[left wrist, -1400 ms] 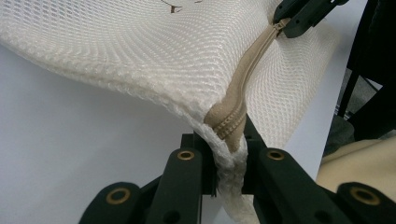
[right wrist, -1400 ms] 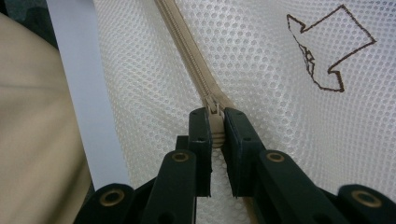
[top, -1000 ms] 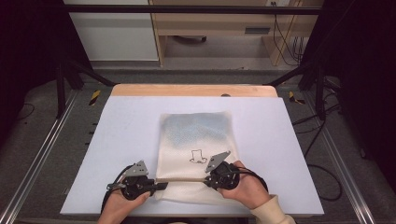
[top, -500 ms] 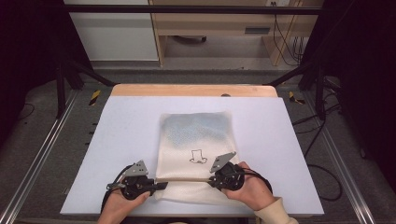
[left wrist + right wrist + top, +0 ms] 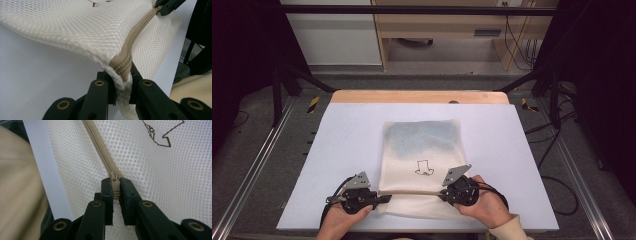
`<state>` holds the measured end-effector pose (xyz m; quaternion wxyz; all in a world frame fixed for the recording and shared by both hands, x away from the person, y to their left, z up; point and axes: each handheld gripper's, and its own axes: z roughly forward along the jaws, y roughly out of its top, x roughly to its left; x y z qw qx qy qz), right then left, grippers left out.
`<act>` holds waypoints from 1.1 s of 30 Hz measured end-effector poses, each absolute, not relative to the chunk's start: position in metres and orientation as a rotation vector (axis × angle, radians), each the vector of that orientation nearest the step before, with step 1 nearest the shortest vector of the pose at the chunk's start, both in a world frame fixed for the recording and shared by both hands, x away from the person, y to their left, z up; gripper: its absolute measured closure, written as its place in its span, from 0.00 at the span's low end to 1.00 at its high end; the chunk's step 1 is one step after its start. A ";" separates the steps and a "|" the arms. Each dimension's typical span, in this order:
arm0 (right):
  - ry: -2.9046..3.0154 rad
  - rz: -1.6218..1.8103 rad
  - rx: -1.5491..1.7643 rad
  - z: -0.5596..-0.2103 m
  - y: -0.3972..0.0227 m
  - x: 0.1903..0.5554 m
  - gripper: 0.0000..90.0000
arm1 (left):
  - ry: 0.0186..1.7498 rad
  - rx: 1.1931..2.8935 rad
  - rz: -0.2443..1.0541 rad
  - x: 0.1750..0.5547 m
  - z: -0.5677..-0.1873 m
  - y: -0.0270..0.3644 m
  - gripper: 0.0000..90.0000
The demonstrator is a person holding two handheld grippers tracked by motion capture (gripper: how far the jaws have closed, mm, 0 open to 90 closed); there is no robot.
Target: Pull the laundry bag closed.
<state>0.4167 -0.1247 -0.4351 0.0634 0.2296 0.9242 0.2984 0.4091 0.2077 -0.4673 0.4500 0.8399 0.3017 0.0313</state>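
A white mesh bag [image 5: 422,160] lies flat in the middle of the pale table [image 5: 337,150], its near end towards the person. Something bluish-grey shows through the mesh in the far half of the bag (what it is cannot be told from here), and a small dark outline drawing [image 5: 424,167] sits on the mesh nearer the person.

A beige zipper [image 5: 412,192] runs across the bag's near end. The left gripper [image 5: 379,199] is at the bag's left corner; in the left gripper view its jaws are clamped on the corner of the mesh right where the zipper tape [image 5: 123,65] ends, and the corner is lifted a little off the table.

The right gripper [image 5: 443,194] is at the other end of the zipper, on the bag's right side. In the right gripper view its jaws are closed on the zipper pull [image 5: 115,183], with the zipper line running away from them across the mesh.
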 end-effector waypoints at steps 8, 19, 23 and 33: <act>2.787 0.907 0.704 -0.438 -0.127 0.416 0.91 | 0.750 2.077 0.082 0.409 -0.468 0.207 0.92; 2.781 0.907 0.715 -0.437 -0.131 0.417 0.91 | 0.750 2.075 0.076 0.410 -0.468 0.207 0.92; 2.776 0.904 0.724 -0.437 -0.132 0.417 0.91 | 0.750 2.072 0.076 0.409 -0.468 0.208 0.92; 2.756 0.917 0.744 -0.436 -0.140 0.415 0.91 | 0.744 2.072 0.080 0.409 -0.466 0.208 0.92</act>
